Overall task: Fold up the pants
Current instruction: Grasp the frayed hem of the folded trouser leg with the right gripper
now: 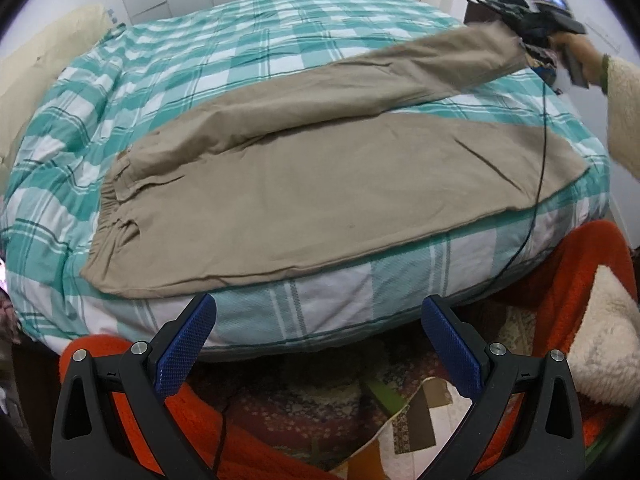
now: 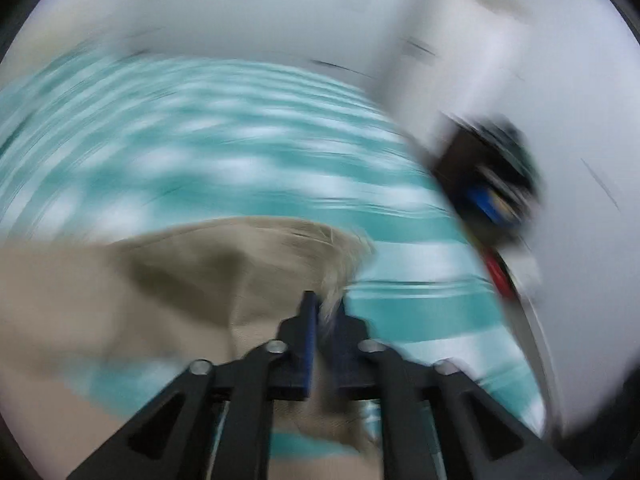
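Beige pants point(image 1: 320, 184) lie spread across the bed, waistband at the left, legs running right. The far leg's hem is lifted off the cover at the upper right, where my right gripper point(image 1: 520, 28) pinches it. In the blurred right wrist view the right gripper point(image 2: 326, 312) has its blue pads nearly together with the beige hem point(image 2: 280, 260) caught between them. My left gripper point(image 1: 320, 320) stands wide open below the near edge of the bed, with nothing between its blue pads point(image 1: 188, 344), short of the pants' near side.
The bed wears a teal and white checked cover point(image 1: 240, 52). A black cable point(image 1: 536, 184) hangs from the right gripper across the near leg. An orange blanket point(image 1: 572, 280), a fleecy white cloth point(image 1: 608, 328) and a patterned rug point(image 1: 320, 396) lie below. A person's fleecy sleeve point(image 1: 624, 112) is at right.
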Demonstrator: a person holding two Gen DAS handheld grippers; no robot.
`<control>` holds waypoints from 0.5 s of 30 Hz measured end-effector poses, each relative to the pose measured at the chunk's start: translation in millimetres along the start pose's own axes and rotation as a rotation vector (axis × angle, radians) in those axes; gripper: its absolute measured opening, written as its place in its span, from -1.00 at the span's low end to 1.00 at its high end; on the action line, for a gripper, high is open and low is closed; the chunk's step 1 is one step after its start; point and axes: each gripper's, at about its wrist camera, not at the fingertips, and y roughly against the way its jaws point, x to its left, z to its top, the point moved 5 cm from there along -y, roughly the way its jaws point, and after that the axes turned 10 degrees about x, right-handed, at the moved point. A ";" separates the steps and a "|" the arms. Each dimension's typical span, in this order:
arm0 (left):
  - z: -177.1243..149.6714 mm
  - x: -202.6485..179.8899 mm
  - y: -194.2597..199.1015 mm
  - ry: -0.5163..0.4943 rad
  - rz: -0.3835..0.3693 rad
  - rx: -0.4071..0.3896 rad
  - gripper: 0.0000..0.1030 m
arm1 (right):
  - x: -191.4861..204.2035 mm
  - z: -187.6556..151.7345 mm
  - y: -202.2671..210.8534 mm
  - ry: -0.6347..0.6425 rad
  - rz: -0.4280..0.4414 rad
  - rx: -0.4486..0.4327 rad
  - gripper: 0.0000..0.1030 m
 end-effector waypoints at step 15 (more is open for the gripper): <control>129.8 36.7 -47.6 0.065 -0.050 -0.035 0.99 | 48.6 -223.8 8.7 -0.138 0.493 0.077 0.01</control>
